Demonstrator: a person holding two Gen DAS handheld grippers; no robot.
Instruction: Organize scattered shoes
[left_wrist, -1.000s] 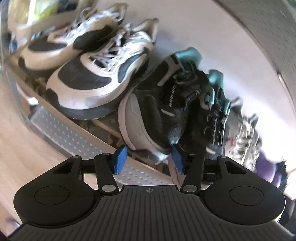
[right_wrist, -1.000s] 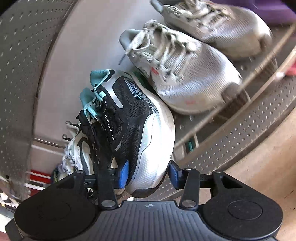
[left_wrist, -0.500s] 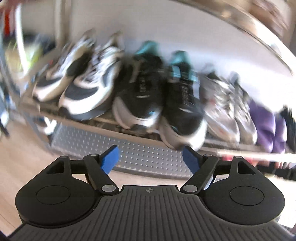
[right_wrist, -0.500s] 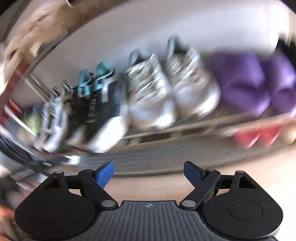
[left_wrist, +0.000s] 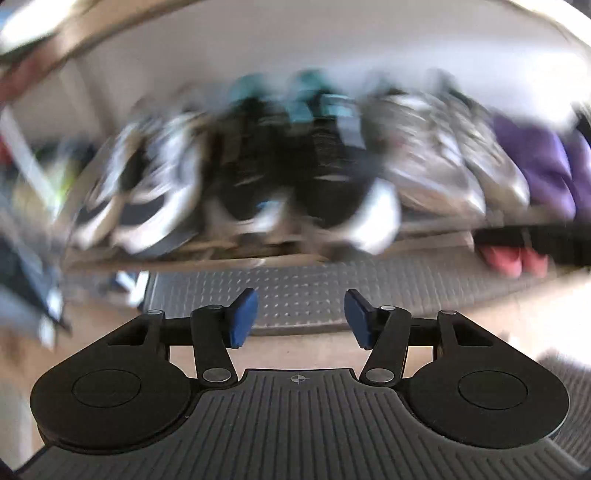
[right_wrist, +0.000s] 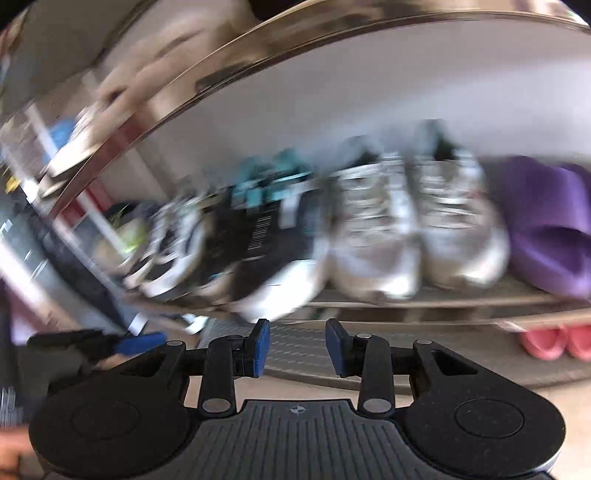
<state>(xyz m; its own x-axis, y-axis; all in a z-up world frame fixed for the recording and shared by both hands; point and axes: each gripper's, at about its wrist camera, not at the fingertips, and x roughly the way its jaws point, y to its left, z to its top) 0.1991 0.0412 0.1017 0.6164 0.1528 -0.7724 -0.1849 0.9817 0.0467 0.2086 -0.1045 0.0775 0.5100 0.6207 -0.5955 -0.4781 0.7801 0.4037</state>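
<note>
Low shoe rack (left_wrist: 295, 306) against a white wall, perforated front panel below, wooden floor in front. On the upper shelf (right_wrist: 424, 301), a tidy row: white-and-black sneakers (left_wrist: 147, 195) at the left end, black-and-teal pair (left_wrist: 295, 184) next, grey pair (right_wrist: 417, 236) beside them, purple slippers (right_wrist: 546, 236) at the right end. Pink pair (right_wrist: 554, 341) tucked on the level underneath. Everything badly blurred, so exact toe alignment impossible to judge. Black-and-teal toes seemingly poking past the shelf edge. Left claw (left_wrist: 299, 319) clear of the rack, empty, jaws closing on nothing. Right claw (right_wrist: 297, 347) likewise empty, narrower, jaws closing with nothing between them. Left tool's blue pad also glimpsed at the lower left of the right view.

Likely trouble from here: overhanging toes easily clipped by a passing claw, tipping a shoe off the shelf; fast swinging near a packed row, nudging neighbours out of line.
</note>
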